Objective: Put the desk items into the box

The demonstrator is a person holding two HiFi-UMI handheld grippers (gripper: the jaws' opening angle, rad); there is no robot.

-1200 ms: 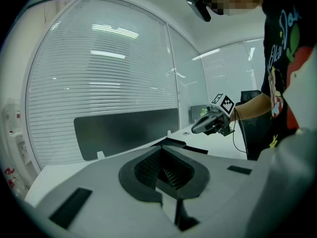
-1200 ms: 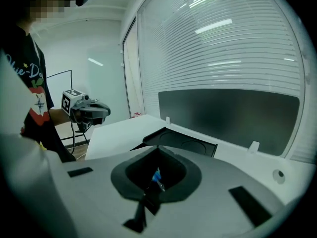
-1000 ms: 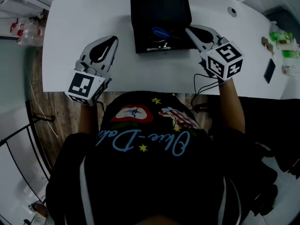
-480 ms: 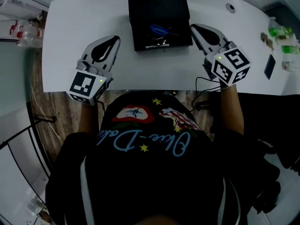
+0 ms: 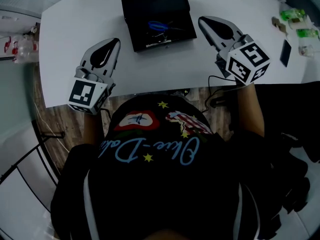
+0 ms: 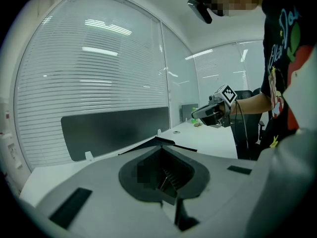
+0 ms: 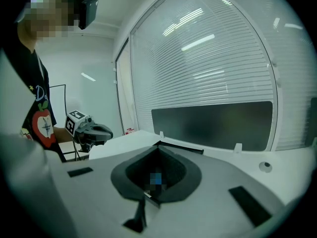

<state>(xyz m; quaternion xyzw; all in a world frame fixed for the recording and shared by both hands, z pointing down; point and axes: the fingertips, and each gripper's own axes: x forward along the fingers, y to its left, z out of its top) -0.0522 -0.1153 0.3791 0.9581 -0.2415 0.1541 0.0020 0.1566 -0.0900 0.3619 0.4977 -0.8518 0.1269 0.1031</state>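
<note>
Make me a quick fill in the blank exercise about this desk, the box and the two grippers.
The box on the white desk is coloured ____.
The item lying inside it is coloured ____.
The left gripper and the right gripper both have their jaws ____.
Missing words: black, blue, shut.

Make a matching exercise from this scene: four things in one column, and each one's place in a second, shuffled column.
1. black box
2. blue item
3. left gripper
4. right gripper

A. shut, over the table right of the box
B. open, on the white table
C. shut, over the table left of the box
D. inside the box

Pairs: 1-B, 2-D, 3-C, 4-A
</note>
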